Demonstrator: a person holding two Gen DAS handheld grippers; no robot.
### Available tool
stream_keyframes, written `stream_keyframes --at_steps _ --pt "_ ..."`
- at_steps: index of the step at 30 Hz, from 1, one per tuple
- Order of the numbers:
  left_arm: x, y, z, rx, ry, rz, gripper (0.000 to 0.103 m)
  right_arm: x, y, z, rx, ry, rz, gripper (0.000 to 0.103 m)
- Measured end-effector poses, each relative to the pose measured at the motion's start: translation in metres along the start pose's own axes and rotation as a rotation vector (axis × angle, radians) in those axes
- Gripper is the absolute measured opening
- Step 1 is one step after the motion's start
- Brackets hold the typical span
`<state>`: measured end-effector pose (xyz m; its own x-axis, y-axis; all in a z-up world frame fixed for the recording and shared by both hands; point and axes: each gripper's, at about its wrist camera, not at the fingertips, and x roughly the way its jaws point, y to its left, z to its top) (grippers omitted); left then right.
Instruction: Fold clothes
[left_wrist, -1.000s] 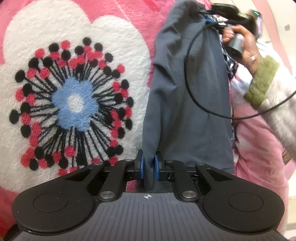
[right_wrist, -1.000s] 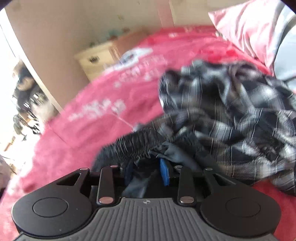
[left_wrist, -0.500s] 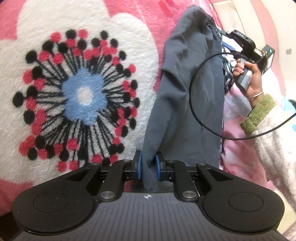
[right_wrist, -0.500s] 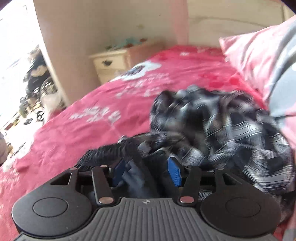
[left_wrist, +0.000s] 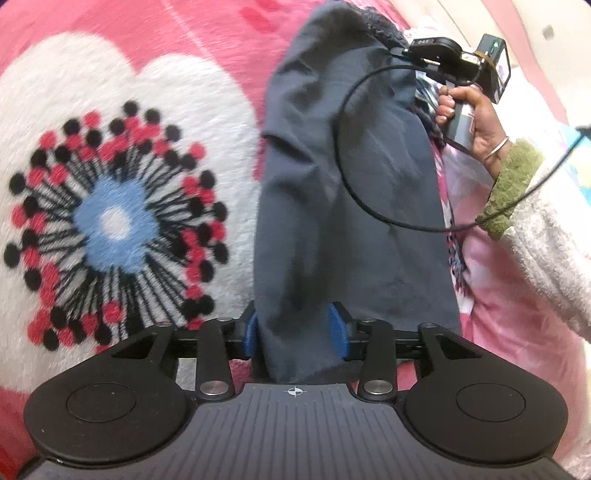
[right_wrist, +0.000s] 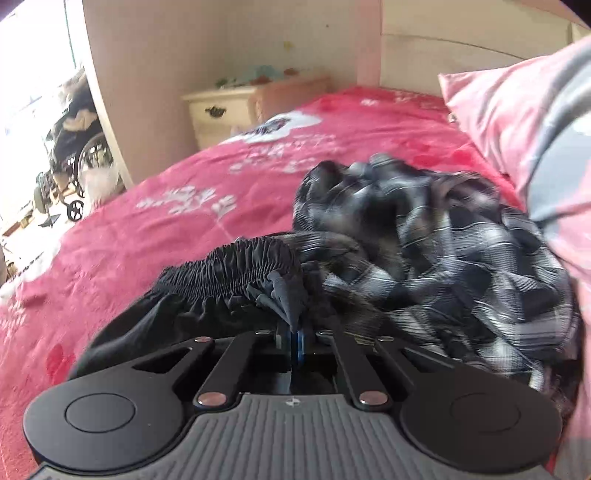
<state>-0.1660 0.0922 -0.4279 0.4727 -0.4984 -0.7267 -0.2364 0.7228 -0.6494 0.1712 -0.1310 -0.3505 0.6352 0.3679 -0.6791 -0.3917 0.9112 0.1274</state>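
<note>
Left gripper (left_wrist: 295, 328) just opened, grey garment (left_wrist: 351, 206) between jaws.

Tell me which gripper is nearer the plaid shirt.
Right. The right gripper, shut on the dark trousers' waistband, sits right beside the plaid shirt. The left gripper is at the trousers' far end, away from it.

A bed (right_wrist: 221, 192) carries everything, covered by a fleecy pink blanket (left_wrist: 207, 33) printed with a large white flower (left_wrist: 110, 221). On the blanket lie the dark grey trousers (left_wrist: 351, 221), stretched lengthwise, and just beside their gathered waistband (right_wrist: 236, 266) a crumpled black-and-white checked garment (right_wrist: 443, 251), perhaps a shirt. A pink pillow (right_wrist: 517, 118) rests at the bed's edge.
</note>
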Motion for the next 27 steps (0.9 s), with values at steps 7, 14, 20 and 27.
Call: stream_keyframes --at_steps 7,14,20,27 --pt "0.001 0.012 0.002 -0.070 -0.002 -0.039 0.042 0.013 -0.007 0.005 0.007 0.006 -0.046 0.010" --pt "-0.003 0.018 0.002 -0.097 -0.004 -0.052 0.042 0.002 -0.022 0.013 0.078 -0.021 -0.069 0.056" --pt "-0.004 0.024 0.002 -0.118 -0.002 -0.073 0.042 -0.055 -0.011 -0.001 -0.006 -0.073 0.033 0.055" --pt "-0.004 0.025 0.003 -0.131 -0.006 -0.082 0.042 0.002 -0.024 0.005 0.034 0.026 -0.120 0.052"
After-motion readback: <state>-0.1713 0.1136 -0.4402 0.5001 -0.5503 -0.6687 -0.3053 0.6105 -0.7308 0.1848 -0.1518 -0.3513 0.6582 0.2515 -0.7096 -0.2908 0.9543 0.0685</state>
